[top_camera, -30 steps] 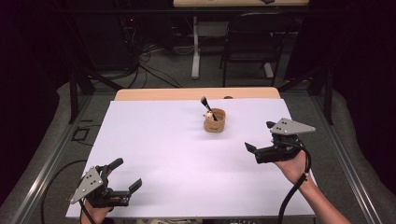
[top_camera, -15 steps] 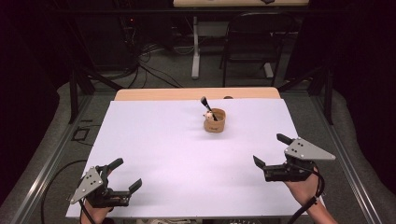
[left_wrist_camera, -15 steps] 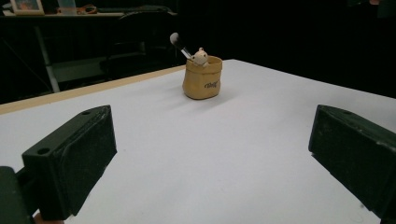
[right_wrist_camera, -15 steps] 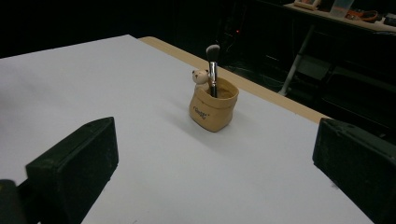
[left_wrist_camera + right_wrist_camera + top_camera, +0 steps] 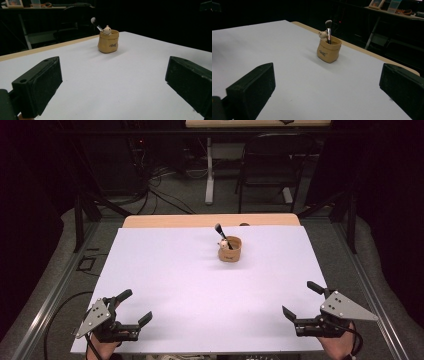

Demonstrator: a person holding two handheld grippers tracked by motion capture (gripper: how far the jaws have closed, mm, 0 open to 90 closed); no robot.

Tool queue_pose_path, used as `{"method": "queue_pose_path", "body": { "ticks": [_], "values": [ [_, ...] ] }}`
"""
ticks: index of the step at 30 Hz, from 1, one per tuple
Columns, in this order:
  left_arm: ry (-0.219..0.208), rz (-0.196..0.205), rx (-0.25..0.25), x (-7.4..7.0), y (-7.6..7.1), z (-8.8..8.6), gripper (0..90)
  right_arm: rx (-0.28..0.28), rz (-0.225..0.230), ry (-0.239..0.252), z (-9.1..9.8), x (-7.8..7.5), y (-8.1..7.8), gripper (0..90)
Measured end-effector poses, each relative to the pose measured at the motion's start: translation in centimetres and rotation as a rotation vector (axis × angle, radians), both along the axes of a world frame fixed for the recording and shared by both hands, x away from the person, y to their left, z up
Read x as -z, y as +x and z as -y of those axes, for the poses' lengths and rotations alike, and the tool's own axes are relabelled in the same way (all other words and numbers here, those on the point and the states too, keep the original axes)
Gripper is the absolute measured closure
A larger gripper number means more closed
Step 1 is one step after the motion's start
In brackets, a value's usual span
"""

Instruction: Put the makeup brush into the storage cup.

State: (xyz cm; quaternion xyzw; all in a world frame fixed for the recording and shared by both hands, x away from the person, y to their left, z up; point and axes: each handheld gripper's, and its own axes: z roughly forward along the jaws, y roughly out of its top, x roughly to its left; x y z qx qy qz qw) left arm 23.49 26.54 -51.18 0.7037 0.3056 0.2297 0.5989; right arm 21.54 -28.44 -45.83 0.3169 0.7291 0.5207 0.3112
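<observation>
A small tan sack-shaped pot (image 5: pixel 230 250) stands upright on the white table (image 5: pixel 190 285), toward the far middle. A makeup brush (image 5: pixel 221 233) with a dark tip leans out of it, beside a little cream figure on the rim. The pot (image 5: pixel 108 41) and the brush (image 5: pixel 95 23) sit well ahead of the left gripper's jaws; the same pot (image 5: pixel 328 50) and brush (image 5: pixel 328 30) lie far ahead in the right gripper view. My left gripper (image 5: pixel 135 308) rests at the near left corner, open and empty. My right gripper (image 5: pixel 301 301) is at the near right corner, open and empty.
A bare wooden strip (image 5: pixel 210 220) runs along the table's far edge. Behind it stand a dark chair (image 5: pixel 270 170), a desk leg (image 5: pixel 209 170) and cables on the floor. Metal frame rails (image 5: pixel 45 305) flank the table.
My right gripper has drawn back toward the near right corner, away from the pot. The left gripper has stayed in place.
</observation>
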Motion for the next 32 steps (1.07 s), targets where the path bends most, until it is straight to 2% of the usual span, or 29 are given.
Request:
{"method": "queue_pose_path", "body": {
  "ticks": [4,6,8,10,18,32],
  "values": [
    [0.001,0.000,-0.002,0.0,0.0,0.0,0.7,-0.018,0.023,0.013,0.4,0.7,-0.7,0.0],
    [0.001,0.000,-0.001,0.0,0.0,0.0,0.7,-0.035,0.064,0.039,0.9,1.3,-1.3,0.0],
    [0.001,0.001,-0.002,0.0,0.0,0.0,0.7,-0.044,0.075,0.066,1.2,1.6,-1.7,0.0],
    [0.000,0.002,-0.001,0.0,0.0,0.0,0.7,-0.052,0.075,0.089,1.5,2.0,-1.9,0.0],
    [0.002,0.002,0.004,0.0,-0.1,-0.1,0.7,-0.066,0.065,0.100,1.9,2.8,-1.4,0.0],
    [0.002,0.007,0.000,0.0,-0.1,-0.2,0.6,-0.049,0.054,0.084,1.9,2.9,-1.2,0.0]
  ]
}}
